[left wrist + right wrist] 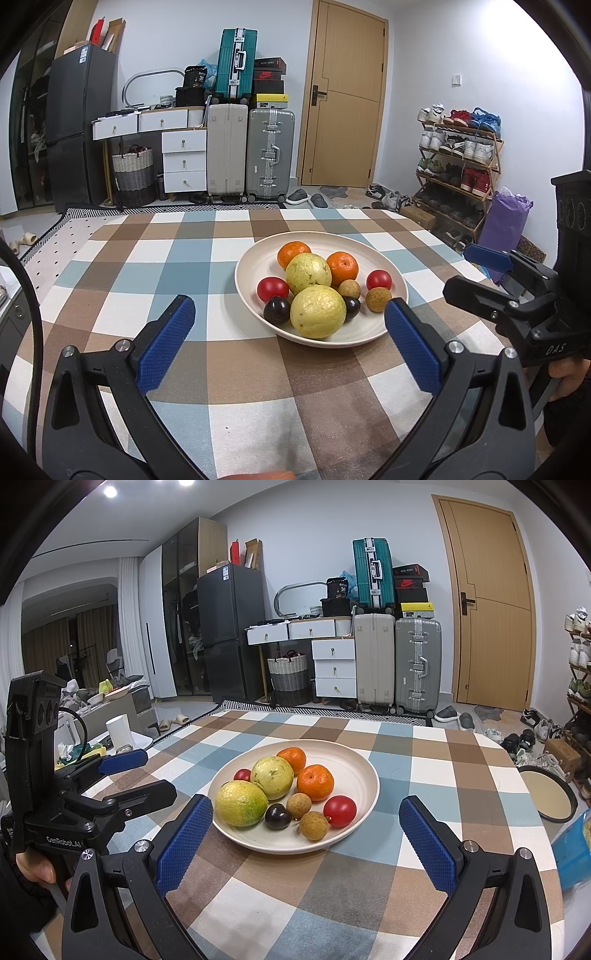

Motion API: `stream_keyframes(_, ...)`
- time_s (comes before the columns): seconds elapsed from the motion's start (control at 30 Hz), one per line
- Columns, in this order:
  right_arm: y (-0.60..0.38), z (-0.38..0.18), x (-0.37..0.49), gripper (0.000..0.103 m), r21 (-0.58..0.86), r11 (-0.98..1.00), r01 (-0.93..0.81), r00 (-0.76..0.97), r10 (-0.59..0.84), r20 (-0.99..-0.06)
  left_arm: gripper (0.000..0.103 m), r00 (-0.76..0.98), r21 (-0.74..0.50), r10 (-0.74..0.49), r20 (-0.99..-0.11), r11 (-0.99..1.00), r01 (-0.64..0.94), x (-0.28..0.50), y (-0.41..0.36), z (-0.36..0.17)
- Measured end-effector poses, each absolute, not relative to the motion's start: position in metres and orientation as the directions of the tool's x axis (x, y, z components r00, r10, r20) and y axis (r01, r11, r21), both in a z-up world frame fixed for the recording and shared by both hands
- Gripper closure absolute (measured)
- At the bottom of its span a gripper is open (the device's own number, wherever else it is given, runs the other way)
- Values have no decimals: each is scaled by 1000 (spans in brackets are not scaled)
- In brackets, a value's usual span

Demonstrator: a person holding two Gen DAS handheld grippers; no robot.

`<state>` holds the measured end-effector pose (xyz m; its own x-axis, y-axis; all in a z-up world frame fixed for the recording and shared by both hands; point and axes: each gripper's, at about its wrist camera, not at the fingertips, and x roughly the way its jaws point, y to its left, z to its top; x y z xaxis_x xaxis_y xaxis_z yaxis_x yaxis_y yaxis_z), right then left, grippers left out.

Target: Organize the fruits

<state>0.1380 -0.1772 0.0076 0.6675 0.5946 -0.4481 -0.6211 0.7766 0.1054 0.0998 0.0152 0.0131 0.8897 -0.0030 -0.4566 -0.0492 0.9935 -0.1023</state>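
Note:
A cream plate [255, 258] [362, 775] sits mid-table holding two yellow-green guavas [317, 312] [241, 803], two mandarins [342, 264] [315, 782], two red tomatoes [272, 288] [340, 811], dark plums [276, 310] [277, 816] and brown longans [378, 299] [313, 825]. My left gripper [290, 319] is open and empty, just in front of the plate. My right gripper [306, 819] is open and empty, its fingers straddling the plate's near edge. Each gripper shows in the other's view, the right one [495, 266] and the left one [122, 764].
The table wears a checked cloth [184, 258] [424, 757]. A round dark-rimmed tray [546, 794] and a blue bag [572, 845] lie at the table's right edge. Suitcases, drawers, a fridge, a shoe rack [461, 162] and a door stand behind.

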Motion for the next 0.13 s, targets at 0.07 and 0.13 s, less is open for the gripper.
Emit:
stream_keyframes(0.07, -177, 8, 138, 0, 105, 776, -621, 667, 595, -448, 1, 892, -103, -9, -451, 994, -43, 100, 14, 14)
stream_keyframes(0.13, -177, 8, 138, 0, 105, 777, -621, 667, 594, -449, 1, 892, -100, -5, -452, 994, -45, 100, 13, 14)
